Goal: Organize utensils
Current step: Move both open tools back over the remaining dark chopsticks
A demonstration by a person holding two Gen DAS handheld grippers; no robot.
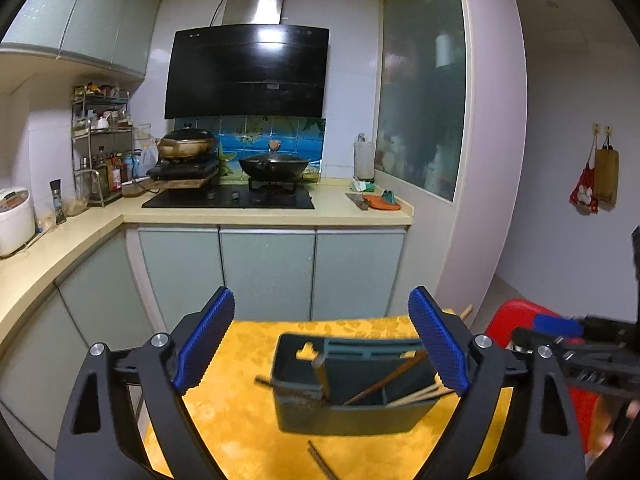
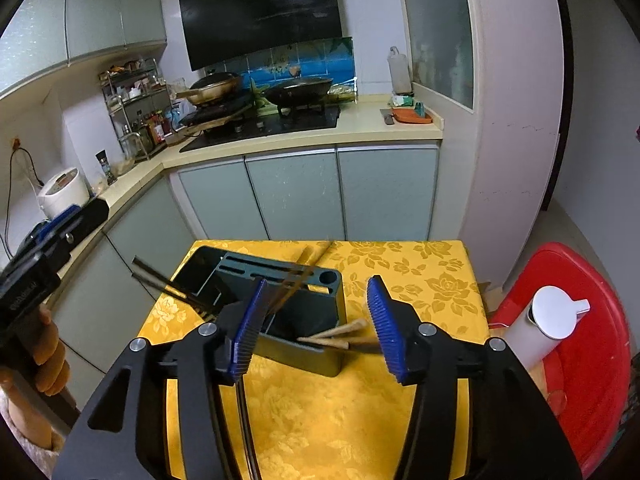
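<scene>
Where blurred, dark chopsticks (image 2: 294, 280) indistinct above holder (image 2: 320, 312).

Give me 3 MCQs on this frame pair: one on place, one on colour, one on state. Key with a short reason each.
1. Where does the dark utensil holder stand?
A. on the stove
B. on the yellow tablecloth
C. on the red stool

2. What colour are the pads on the left gripper?
A. blue
B. green
C. white

3. How do the jaws of the right gripper stand?
A. shut on a chopstick
B. shut with nothing between them
C. open

Key: B, the holder sits on the yellow cloth in both views. A, ribbed blue pads show in the left wrist view. C, a clear gap lies between the pads, which press on nothing.
</scene>
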